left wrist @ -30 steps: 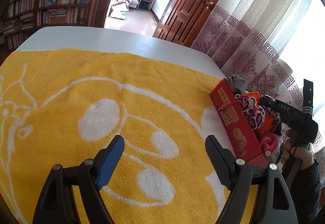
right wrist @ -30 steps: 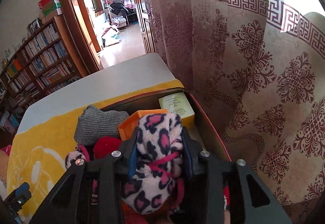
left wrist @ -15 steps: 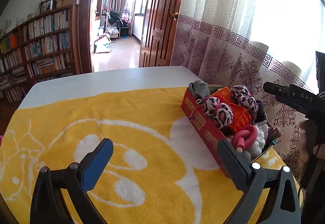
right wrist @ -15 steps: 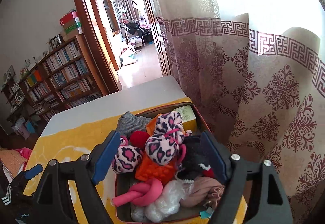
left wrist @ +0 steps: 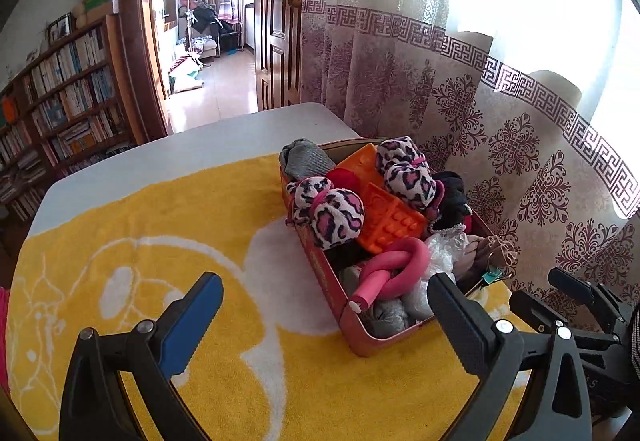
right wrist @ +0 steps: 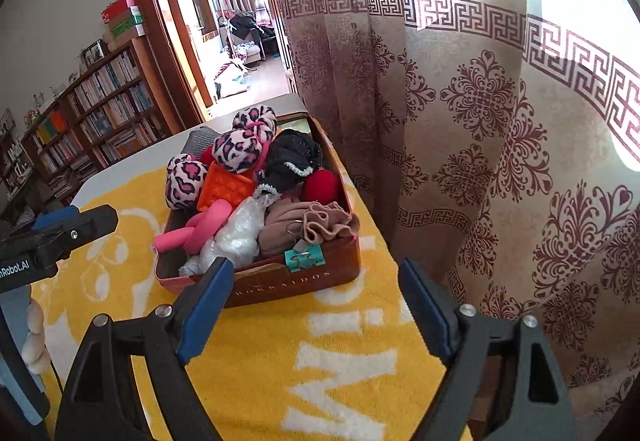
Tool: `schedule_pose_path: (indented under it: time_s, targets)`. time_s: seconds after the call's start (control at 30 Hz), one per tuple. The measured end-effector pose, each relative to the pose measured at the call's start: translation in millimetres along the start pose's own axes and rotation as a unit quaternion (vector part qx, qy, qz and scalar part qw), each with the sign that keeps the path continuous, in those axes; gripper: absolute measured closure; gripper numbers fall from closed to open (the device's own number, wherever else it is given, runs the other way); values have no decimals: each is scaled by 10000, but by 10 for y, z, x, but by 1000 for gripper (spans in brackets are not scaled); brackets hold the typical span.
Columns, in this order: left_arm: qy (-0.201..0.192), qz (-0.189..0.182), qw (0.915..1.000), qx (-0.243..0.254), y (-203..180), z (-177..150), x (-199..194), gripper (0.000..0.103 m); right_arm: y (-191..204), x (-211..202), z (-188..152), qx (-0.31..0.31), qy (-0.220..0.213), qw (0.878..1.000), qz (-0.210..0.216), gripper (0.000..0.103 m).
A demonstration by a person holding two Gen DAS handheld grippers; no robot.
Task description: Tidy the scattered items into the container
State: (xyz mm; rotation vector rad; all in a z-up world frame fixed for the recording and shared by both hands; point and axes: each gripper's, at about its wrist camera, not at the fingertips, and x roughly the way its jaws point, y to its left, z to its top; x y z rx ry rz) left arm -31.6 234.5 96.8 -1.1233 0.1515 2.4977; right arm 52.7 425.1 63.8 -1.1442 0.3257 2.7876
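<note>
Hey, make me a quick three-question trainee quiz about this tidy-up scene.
1. True or false: the right gripper is shut on a leopard-print plush.
2. Which lies at the near end of the red tin? A) pink foam roller B) book C) spoon
3. Fill in: the tin sits on a ____ towel.

Key: 1 false, both the right and left gripper are open and empty; 2 A; 3 yellow.

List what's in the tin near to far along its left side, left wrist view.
Pink foam roller → orange bubble toy → leopard plush → grey sock, all inside the red tin.
</note>
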Motion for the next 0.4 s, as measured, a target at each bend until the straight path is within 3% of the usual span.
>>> schedule_pose_path:
  time_s: [0.4]
  targets:
    - [27, 115, 9983, 576, -550, 117, 157, 0, -73, 117, -183, 10, 113, 9999, 117, 16]
